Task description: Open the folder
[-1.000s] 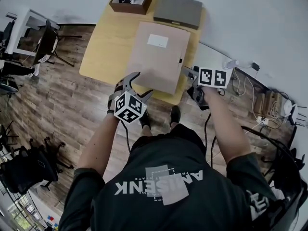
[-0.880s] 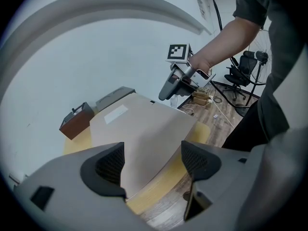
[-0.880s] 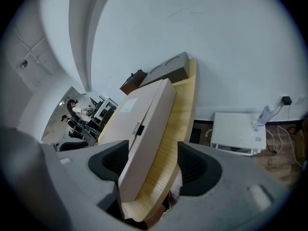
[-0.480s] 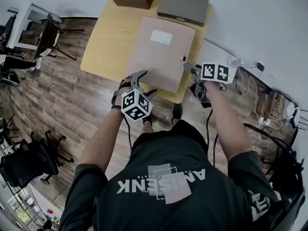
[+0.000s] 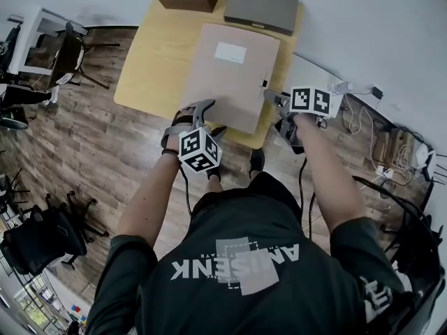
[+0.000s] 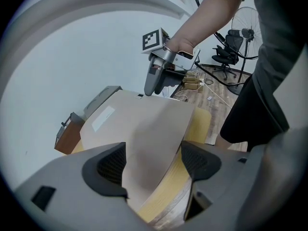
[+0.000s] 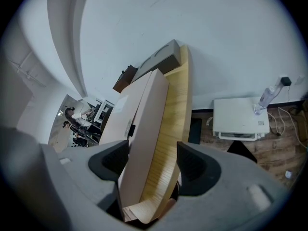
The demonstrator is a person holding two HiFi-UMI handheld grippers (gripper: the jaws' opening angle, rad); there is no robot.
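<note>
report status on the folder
Left gripper open at near corner of folder. Right gripper open at its right edge. Folder shut, flat. Grey box behind it.

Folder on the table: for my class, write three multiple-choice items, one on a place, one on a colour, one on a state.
1. Where is the grey case?
A. beyond the folder, at the table's far end
B. on the floor
C. on top of the folder

2. What colour is the folder?
A. blue
B. beige
C. black

3. How does the folder lie?
A. upright
B. wide open
C. closed and flat

Answers:
1 A, the head view shows the case past the folder's far edge.
2 B, its cover is plain beige.
3 C, the cover lies flat on the body.
</note>
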